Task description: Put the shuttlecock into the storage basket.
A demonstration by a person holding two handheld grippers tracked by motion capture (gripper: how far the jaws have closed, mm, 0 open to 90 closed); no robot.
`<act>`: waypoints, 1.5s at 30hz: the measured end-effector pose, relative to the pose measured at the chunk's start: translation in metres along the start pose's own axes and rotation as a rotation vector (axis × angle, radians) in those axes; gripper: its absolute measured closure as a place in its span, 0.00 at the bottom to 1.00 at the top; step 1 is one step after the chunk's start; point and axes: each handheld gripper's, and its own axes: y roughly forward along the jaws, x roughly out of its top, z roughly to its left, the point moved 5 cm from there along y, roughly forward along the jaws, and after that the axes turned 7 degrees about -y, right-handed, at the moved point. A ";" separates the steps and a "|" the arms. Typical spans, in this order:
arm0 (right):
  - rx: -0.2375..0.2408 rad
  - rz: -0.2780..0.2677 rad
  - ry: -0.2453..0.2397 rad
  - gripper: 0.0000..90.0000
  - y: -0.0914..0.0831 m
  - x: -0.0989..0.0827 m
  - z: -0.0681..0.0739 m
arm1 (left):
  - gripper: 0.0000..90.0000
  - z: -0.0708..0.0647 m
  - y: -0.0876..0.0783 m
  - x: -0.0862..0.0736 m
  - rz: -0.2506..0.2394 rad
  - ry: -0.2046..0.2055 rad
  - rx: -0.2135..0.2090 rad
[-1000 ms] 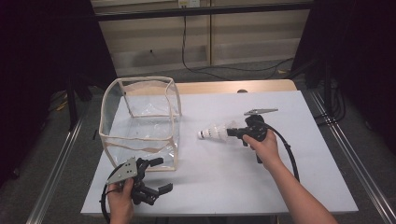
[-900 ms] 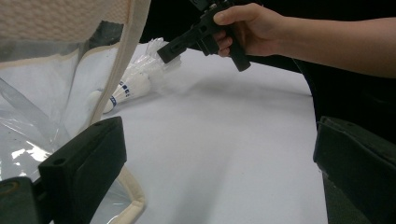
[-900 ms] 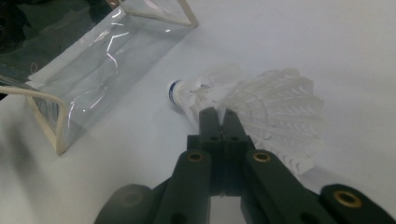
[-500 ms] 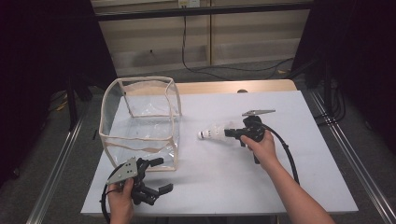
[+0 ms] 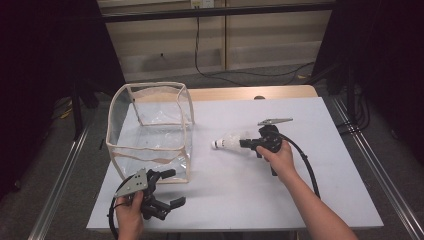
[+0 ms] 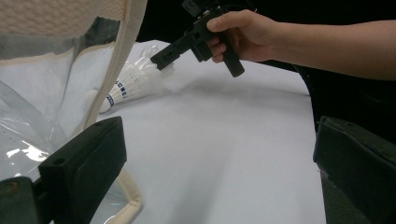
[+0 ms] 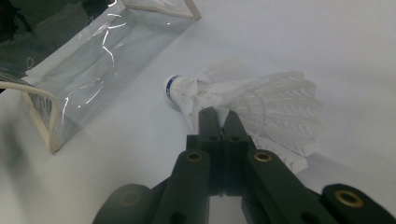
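Looking down from the high view, the right gripper (image 5: 244, 144) lies low over the white table (image 5: 325, 170), its jaws pinched together on the feather skirt of a white shuttlecock (image 5: 227, 143). The shuttlecock sits just right of the clear plastic bag (image 5: 150, 132), cork end pointing toward it, a short gap between them. The left gripper (image 5: 172, 187) rests at the bag's near corner, jaws spread wide with nothing between them. A black cable (image 5: 305, 165) trails from the right gripper on the side away from the bag.

From the left gripper view, its own two black jaws stand far apart at the bottom edges, empty. The bag's cream-trimmed edge (image 6: 123, 60) rises close at the left and partly hides the shuttlecock (image 6: 133, 84), which lies just beyond the bag on the table. The right gripper (image 6: 163, 52), held by a hand (image 6: 243, 35), meets the shuttlecock's feathers from above.

In the right gripper view, the jaws are pressed together, their tips (image 7: 219, 116) clamped on the shuttlecock (image 7: 261, 109) near where feathers meet the blue-banded cork. The bag (image 7: 93, 60) lies beyond the cork, apart from it.
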 end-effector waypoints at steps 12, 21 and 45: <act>0.005 0.016 -0.009 0.99 0.004 -0.003 0.002 | 0.03 0.000 0.000 0.000 -0.001 -0.001 0.000; 0.001 0.019 0.004 0.81 0.001 -0.004 0.002 | 0.03 0.000 0.000 0.000 0.001 0.002 0.000; 0.050 0.016 -0.030 0.46 0.006 -0.005 0.011 | 0.03 -0.001 0.001 0.000 0.002 -0.003 -0.002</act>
